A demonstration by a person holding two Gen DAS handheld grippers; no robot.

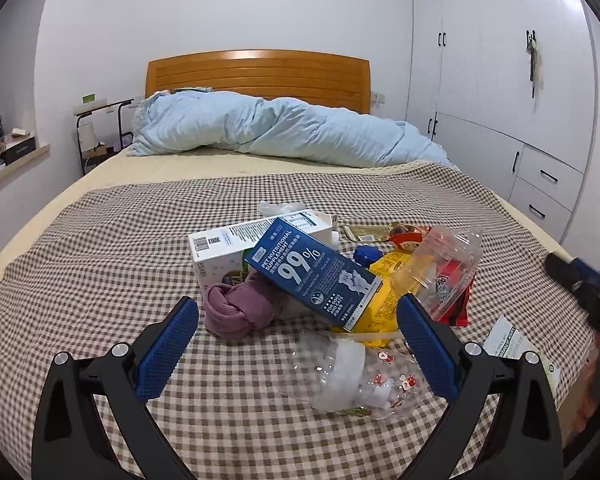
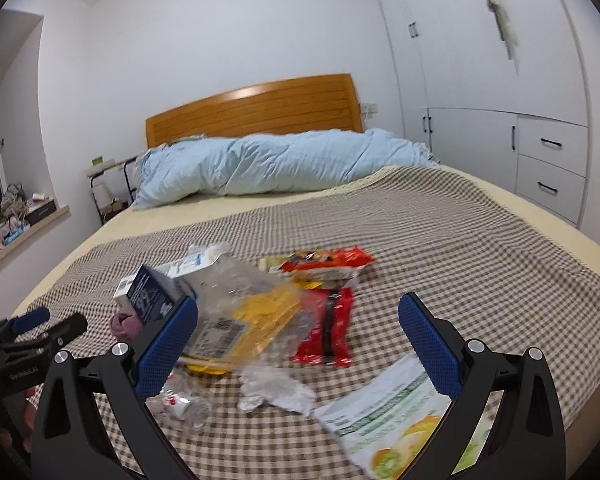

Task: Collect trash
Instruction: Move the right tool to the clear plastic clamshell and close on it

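Both hand-held tools hover low over the near end of the bed. On the left gripper (image 1: 298,316) the blue ribbed pads stand wide apart with nothing between them; the right gripper (image 2: 298,316) is spread just as wide and holds nothing either.

Trash lies heaped on the brown checked cover (image 1: 100,248), near the middle of the bed's near half. A dark blue carton (image 1: 312,276), printed with a large "99%" and white lettering, leans tilted across a white box (image 1: 228,244) that carries a barcode on its side. Just left of the carton, a rolled mauve sock (image 1: 236,312) sits against the box. To the right, a yellow packet (image 1: 384,292) lies under a crumpled clear plastic tray (image 1: 448,268), and a red wrapper (image 2: 328,332) lies flat beside them. Farther back rests a red and white snack bag (image 2: 324,266). Nearest the left tool, a crushed clear wrapper (image 1: 360,376) with small red figures lies flat. Close to the right tool are a crumpled white tissue (image 2: 272,392) and a white pouch (image 2: 396,424) printed with green and fruit slices.

A pale blue duvet (image 1: 284,128) is bunched at the far end, below the wooden headboard (image 1: 256,74).
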